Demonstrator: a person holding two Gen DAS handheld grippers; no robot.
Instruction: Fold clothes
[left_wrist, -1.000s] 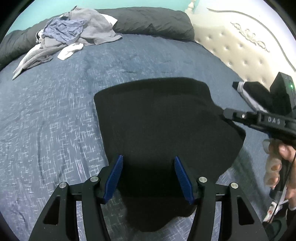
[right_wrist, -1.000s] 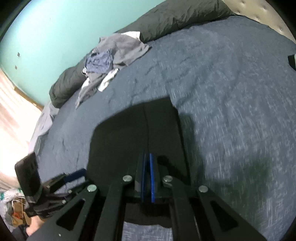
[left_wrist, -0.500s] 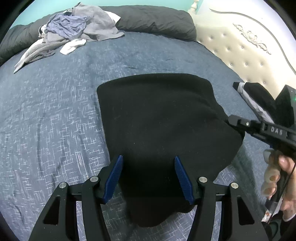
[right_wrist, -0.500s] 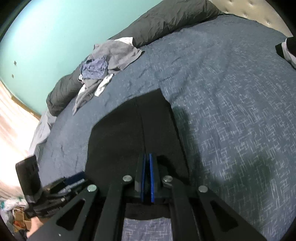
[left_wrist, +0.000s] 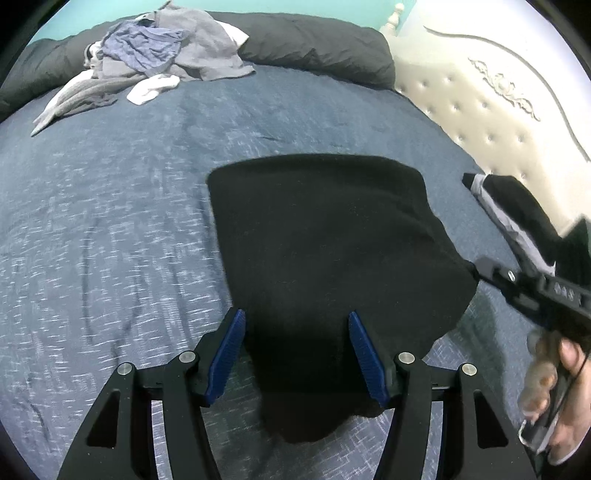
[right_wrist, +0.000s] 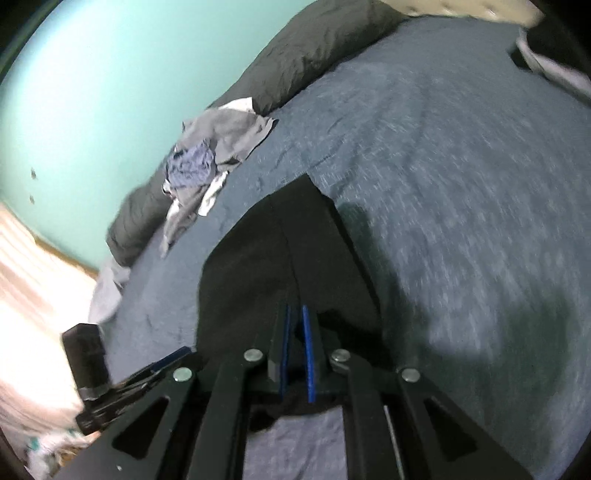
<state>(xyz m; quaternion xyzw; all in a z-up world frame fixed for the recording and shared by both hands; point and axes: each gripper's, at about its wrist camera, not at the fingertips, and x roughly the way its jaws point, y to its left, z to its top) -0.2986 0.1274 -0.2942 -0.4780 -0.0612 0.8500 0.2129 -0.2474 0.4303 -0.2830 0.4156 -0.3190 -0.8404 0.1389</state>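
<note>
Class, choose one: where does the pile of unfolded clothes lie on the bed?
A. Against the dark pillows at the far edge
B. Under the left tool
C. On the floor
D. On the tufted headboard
A: the pile of unfolded clothes rests against the dark pillows, far from the black garment.

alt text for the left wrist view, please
A black garment lies folded on a blue bedspread, between the open left tool's blue pads. The right tool touches its right edge; a pile of clothes sits far back.

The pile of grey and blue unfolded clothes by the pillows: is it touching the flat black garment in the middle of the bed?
Apart. The left wrist view shows a wide stretch of bare blue bedspread between the clothes pile and the black garment.
</note>
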